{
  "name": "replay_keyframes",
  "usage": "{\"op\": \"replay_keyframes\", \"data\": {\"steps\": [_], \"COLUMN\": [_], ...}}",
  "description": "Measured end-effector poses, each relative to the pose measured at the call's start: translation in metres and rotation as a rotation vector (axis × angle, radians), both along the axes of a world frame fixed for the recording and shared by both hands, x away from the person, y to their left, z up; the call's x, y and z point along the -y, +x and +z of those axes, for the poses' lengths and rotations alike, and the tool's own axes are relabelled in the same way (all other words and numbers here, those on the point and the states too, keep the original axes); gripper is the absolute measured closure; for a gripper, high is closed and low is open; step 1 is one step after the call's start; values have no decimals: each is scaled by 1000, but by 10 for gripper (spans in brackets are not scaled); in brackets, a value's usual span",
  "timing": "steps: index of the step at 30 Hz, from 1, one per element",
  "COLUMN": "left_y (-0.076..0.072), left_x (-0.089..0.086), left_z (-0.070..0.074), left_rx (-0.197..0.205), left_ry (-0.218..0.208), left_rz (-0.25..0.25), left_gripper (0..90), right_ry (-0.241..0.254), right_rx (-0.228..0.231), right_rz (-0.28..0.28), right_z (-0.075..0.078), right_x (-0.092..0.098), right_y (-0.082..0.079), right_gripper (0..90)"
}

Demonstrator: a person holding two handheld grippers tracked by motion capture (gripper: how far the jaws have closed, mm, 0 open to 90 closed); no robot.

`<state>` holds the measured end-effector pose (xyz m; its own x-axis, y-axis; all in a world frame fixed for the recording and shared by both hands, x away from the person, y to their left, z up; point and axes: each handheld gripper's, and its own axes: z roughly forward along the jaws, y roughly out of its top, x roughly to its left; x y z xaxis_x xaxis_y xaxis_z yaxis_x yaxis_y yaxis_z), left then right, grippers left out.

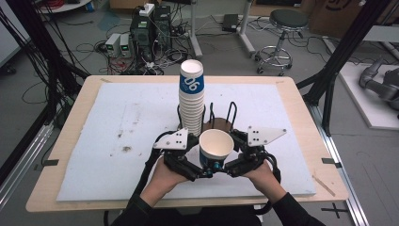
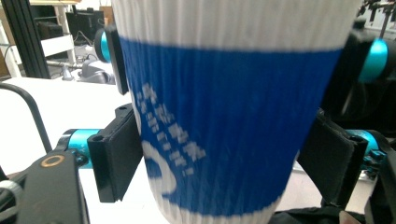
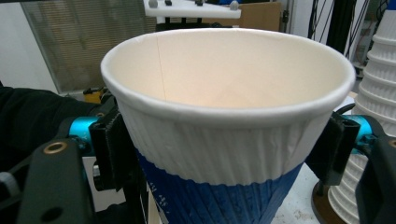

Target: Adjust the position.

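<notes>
Paper cup [image 1: 216, 149], already off the cup stack [image 1: 191, 99], hangs above the worktop [image 1: 117, 141] near the wire holder [image 1: 221, 117], both grippers' fingers [image 2: 116, 158] flanking it, grip unclear; placing it apparently remains.

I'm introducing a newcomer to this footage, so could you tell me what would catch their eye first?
A blue-and-white paper cup sits between both grippers near the table's front edge, the left gripper and right gripper meeting at its base. Just behind it rises a tall stack of cups in a wire holder.
</notes>
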<state>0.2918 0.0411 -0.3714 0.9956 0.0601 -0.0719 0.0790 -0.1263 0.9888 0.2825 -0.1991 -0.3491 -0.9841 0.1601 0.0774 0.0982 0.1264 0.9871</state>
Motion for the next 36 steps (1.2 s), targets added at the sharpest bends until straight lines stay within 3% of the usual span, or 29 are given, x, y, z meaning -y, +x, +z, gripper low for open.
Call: {"op": "replay_keyframes", "data": {"steps": [4, 9, 15, 22, 27, 31, 36], "left_y": [0, 0, 1, 1, 1, 2, 2], "left_x": [1, 2, 2, 2, 1, -2, -14], "left_z": [-1, -2, -4, -5, -4, -2, 2], "left_rx": [0, 8, 7, 7, 5, -9, 8], "left_ry": [9, 27, 25, 27, 25, 18, 29], "left_rz": [-7, -2, -6, -11, -6, 8, 35], "left_gripper": [263, 266, 270, 274, 263, 205, 183], "right_ry": [-11, 0, 26, 15, 14, 13, 17], "right_rx": [2, -17, -7, 6, 25, 32, 32], "right_rz": [1, 5, -11, -17, -19, -30, -55], "right_z": [-1, 0, 3, 4, 4, 5, 5], "right_x": [-2, -2, 1, 1, 1, 3, 8], "right_y": [0, 0, -1, -2, -2, -2, 1], "right_gripper": [223, 187, 179, 208, 214, 216, 220]}}
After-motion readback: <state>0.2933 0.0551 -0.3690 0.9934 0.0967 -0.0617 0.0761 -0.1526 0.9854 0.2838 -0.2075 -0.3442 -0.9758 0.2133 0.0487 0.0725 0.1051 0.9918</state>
